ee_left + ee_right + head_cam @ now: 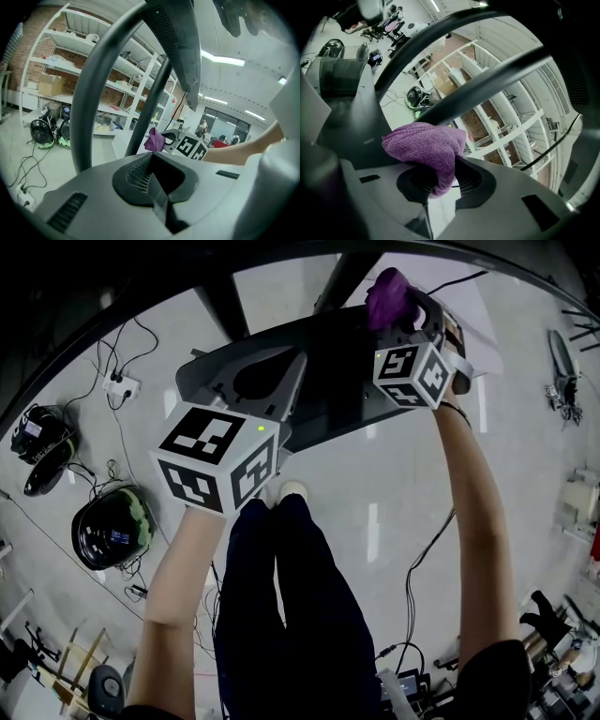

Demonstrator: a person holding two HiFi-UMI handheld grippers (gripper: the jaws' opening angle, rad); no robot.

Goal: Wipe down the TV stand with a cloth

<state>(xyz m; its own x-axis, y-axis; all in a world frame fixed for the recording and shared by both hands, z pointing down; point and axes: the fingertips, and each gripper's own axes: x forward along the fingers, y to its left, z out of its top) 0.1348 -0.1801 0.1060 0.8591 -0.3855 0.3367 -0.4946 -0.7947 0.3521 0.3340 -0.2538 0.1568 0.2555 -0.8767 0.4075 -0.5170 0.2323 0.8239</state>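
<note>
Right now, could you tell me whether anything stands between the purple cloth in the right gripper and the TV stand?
Nothing visible does. The right gripper is shut on the purple cloth, which sits right beside a dark bar of the TV stand with no object between them; whether they touch cannot be told.

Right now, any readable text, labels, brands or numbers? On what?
No legible text anywhere.
Left marker cube, right marker cube: black-and-white square patterns, no letters.
Black helmet-like device on the floor: small label, too small to read.
Purple cloth: no tag showing.
</note>
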